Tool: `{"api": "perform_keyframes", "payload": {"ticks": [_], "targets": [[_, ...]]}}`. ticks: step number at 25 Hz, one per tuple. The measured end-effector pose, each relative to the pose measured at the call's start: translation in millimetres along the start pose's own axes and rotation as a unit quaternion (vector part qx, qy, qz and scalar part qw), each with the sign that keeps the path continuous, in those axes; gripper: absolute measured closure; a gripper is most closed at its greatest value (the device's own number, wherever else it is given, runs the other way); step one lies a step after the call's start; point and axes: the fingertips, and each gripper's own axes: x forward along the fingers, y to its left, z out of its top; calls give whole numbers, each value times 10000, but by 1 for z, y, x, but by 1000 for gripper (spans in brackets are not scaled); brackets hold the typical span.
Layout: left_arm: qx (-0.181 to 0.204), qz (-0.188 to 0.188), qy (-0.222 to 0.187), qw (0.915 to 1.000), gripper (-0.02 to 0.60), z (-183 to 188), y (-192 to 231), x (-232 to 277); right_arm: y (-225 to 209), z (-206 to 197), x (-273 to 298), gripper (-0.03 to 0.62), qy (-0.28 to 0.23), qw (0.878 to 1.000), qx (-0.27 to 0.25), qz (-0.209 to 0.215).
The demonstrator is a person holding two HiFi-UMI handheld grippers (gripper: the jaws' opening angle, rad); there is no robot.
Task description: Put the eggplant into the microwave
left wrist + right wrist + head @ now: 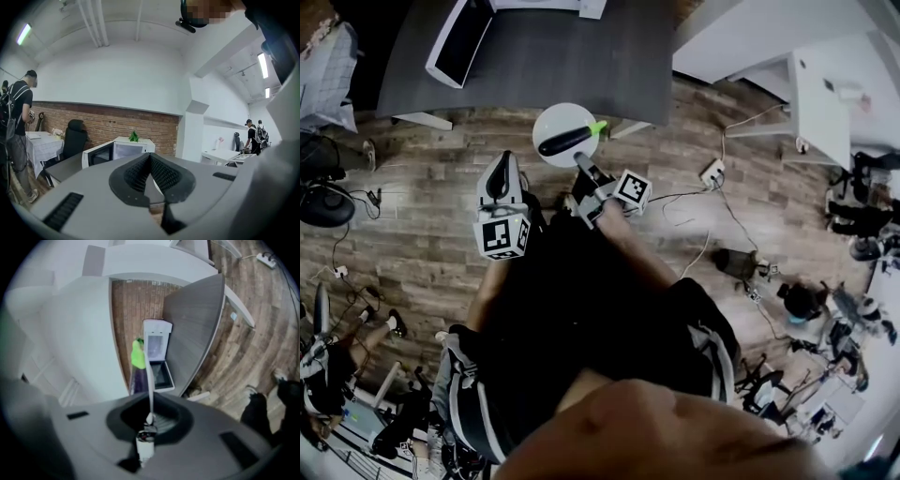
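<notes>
A dark purple eggplant (562, 140) with a bright green stem lies on a small white plate (551, 122), held in the air over the wood floor just short of the dark grey table (581, 66). My right gripper (579, 161) is shut on the plate's near rim. In the right gripper view the plate (148, 380) shows edge-on as a thin white line between the jaws, with the eggplant (137, 366) beside it. The white microwave (464, 37) stands on the table at the far left, its door swung open (99, 154). My left gripper (499, 169) hovers left of the plate, pads together, holding nothing.
A power strip (711, 172) and cables lie on the floor to the right, near a white desk (820, 98). A black office chair (75, 138) stands by the table. A person (18, 126) stands at a cloth-covered table on the left, others at the far right.
</notes>
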Motion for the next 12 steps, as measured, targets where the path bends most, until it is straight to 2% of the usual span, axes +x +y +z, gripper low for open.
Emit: {"api": "perform_keyframes", "payload": {"ticks": [12], "targets": [[-45, -166, -3, 9999, 546, 7, 27, 52, 12, 22, 49, 557, -173, 9998, 59, 45]]}}
